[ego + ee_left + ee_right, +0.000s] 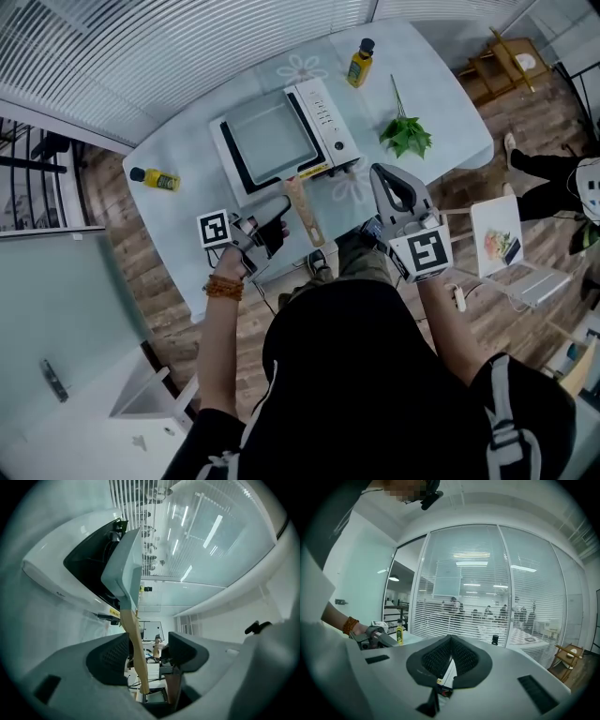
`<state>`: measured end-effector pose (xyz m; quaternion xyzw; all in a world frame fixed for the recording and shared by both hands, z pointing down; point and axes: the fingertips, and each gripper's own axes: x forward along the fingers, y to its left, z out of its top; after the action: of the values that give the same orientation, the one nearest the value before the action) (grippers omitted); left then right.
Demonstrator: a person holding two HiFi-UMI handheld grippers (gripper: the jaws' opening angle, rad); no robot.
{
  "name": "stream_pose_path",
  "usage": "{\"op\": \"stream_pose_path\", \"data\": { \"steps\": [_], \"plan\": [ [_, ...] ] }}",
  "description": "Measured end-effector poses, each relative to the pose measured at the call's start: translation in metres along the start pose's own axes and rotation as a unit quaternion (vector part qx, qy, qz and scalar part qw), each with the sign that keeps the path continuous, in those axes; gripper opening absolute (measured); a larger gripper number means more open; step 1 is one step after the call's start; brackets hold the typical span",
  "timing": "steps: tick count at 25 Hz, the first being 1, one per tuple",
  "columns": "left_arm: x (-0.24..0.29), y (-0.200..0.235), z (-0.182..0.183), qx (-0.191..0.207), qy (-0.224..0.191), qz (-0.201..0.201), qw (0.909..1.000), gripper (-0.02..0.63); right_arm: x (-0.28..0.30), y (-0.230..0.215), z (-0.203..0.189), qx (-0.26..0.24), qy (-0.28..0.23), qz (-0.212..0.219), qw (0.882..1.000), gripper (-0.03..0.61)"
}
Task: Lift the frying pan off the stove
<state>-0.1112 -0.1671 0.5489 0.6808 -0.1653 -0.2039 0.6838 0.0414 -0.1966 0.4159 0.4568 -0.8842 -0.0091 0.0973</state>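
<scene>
Overhead, square grey frying pan (272, 136) sits flat on white portable stove (330, 120), mid-counter, nearer the front edge of the pale blue floral-print counter (450, 103). Its tan wooden handle (305, 214) juts toward the front edge.

Left gripper (278, 217) low at the front edge, just left of the handle. In the left gripper view, left gripper (152, 644) jaws apart; the handle (133, 639) runs between them, close along the left pad, with a clear gap to the right pad. Not clamped. Pan body (124, 559) and stove (51, 569) lie beyond.

Right gripper (382, 178) over the front edge, right of the stove. In the right gripper view, right gripper (451, 641) jaws pressed together, nothing held.

Yellow oil bottle with black cap (360, 63) at the back edge. Second yellow oil bottle (157, 178) at the left corner. Green leafy sprig (406, 136) toward the right edge.
</scene>
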Motion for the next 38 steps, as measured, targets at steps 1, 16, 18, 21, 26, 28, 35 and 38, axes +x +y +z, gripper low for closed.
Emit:
{"op": "stream_pose_path", "data": {
  "steps": [1, 16, 18, 21, 26, 28, 35, 38],
  "plan": [
    [0.003, 0.001, 0.000, 0.000, 0.007, 0.000, 1.0000, 0.258, -0.001, -0.002, 0.000, 0.000, 0.001, -0.002, 1.000, 0.002],
    [0.043, 0.021, -0.002, -0.018, 0.041, 0.002, 0.9990, 0.259, -0.004, -0.025, -0.008, 0.005, 0.016, -0.019, 1.000, 0.002],
    [0.049, 0.023, -0.001, -0.024, 0.040, -0.001, 0.9989, 0.259, -0.002, -0.025, -0.008, 0.003, 0.017, -0.017, 1.000, 0.003],
    [0.058, 0.023, -0.001, -0.030, 0.039, -0.005, 0.9988, 0.259, -0.003, -0.028, -0.008, 0.006, 0.018, -0.021, 1.000, 0.002],
    [0.069, 0.020, -0.003, -0.039, 0.044, -0.021, 0.9981, 0.257, -0.002, -0.029, -0.008, 0.006, 0.018, -0.022, 1.000, 0.003],
    [0.072, 0.019, -0.005, -0.039, 0.049, -0.026, 0.9977, 0.231, -0.001, -0.029, -0.006, 0.003, 0.018, -0.018, 1.000, 0.003],
    [0.070, 0.031, -0.009, -0.054, 0.051, -0.016, 0.9971, 0.106, -0.003, -0.028, -0.007, 0.002, 0.018, -0.015, 1.000, 0.003],
    [0.070, 0.035, -0.011, -0.059, 0.059, -0.011, 0.9965, 0.093, -0.004, -0.030, -0.009, 0.000, 0.021, -0.011, 1.000, 0.002]
  ]
}}
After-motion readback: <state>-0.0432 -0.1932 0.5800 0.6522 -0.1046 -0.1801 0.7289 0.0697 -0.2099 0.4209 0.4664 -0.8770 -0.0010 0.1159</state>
